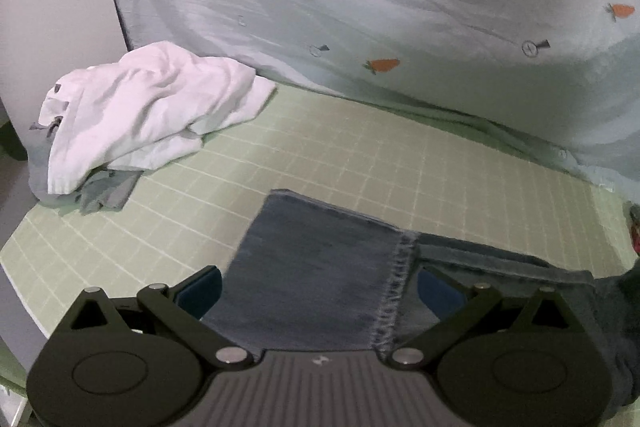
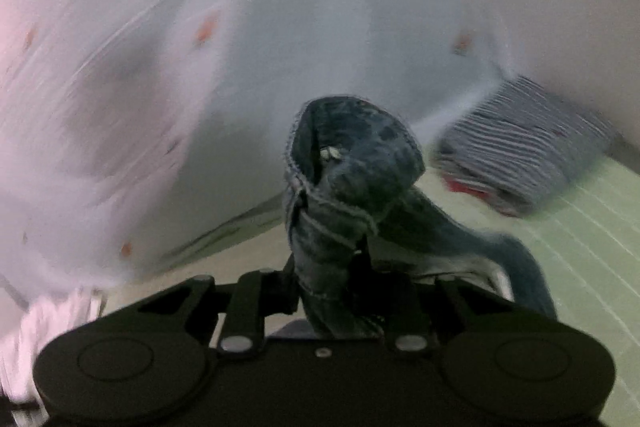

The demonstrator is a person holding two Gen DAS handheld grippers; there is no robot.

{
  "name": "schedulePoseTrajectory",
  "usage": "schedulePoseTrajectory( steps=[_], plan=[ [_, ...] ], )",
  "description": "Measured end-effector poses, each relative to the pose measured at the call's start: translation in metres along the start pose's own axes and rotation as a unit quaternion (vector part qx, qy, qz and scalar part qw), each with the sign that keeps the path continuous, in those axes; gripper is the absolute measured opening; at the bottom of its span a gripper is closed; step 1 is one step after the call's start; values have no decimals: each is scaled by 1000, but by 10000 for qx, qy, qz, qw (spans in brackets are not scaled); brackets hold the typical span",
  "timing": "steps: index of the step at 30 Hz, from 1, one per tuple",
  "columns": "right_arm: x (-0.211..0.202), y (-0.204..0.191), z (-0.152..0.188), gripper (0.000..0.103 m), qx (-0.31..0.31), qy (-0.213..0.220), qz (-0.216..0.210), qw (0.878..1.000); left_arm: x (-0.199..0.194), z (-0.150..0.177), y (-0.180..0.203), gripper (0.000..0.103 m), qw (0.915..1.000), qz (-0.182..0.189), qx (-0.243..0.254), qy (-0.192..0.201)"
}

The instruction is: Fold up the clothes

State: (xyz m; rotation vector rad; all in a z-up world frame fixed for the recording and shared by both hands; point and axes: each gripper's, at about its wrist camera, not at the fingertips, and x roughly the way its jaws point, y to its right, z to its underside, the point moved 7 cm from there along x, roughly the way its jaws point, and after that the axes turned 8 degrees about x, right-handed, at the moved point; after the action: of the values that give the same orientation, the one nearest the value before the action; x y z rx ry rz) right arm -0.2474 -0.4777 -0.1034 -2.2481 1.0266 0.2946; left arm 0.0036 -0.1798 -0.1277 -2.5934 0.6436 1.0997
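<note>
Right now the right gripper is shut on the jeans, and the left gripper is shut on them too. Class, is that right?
Not quite. The left gripper is open: in the left wrist view its jaws stand wide apart either side of the jeans. The right gripper is shut on the jeans, as the right wrist view shows.

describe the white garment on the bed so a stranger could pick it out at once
Start from the green grid-lined mat and follow it to its far left corner, below the pale carrot-print bedding. There lies the white garment, crumpled in a loose heap on a bit of grey cloth. Unlike the flat blue jeans nearby, it is white and unfolded.
</note>
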Motion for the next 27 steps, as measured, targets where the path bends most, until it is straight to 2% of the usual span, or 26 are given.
schedulePoseTrajectory(
  steps=[3,6,7,8,9,11,12,13,14,17,20,22,25,27],
  plan=[
    [8,-51,39,23,-507,-400,-276,9975,-1,4,-17,103,10000,-15,78,-14],
    [20,-94,91,24,-1091,-977,-449,9882,1,6,-33,103,9999,-29,145,-64],
    [26,-104,115,26,-1387,-1233,-433,9817,2,6,-38,103,9998,-26,173,-79],
    [35,-112,143,27,-1833,-1549,-328,9702,4,6,-42,103,9997,-18,207,-90],
    [44,-116,167,28,-2214,-1816,-133,9580,5,6,-45,103,9996,-7,254,-97],
    [57,-115,209,38,-2699,-2368,313,9328,7,6,-50,103,9993,26,367,-107],
    [55,-115,217,39,-2845,-2353,406,9285,8,7,-51,103,9990,50,418,-118],
    [50,-115,215,46,-2804,-2303,378,9311,9,7,-52,103,9988,75,469,-130],
    [44,-116,210,58,-2731,-2257,333,9346,10,8,-52,103,9985,104,511,-141],
    [21,-113,179,76,-1936,-2005,151,9602,11,10,-52,103,9978,203,612,-157],
    [-6,-102,145,82,-1544,-1413,180,9777,12,10,-51,103,9973,238,682,-148],
    [-22,-90,122,85,-1184,-1010,400,9870,12,8,-52,103,9970,250,715,-138],
    [-31,-57,105,86,-973,-583,1107,9874,12,7,-51,103,9965,241,784,-159],
    [-22,-34,102,87,-1091,-520,1565,9803,11,8,-49,103,9959,243,857,-167]
  ],
)
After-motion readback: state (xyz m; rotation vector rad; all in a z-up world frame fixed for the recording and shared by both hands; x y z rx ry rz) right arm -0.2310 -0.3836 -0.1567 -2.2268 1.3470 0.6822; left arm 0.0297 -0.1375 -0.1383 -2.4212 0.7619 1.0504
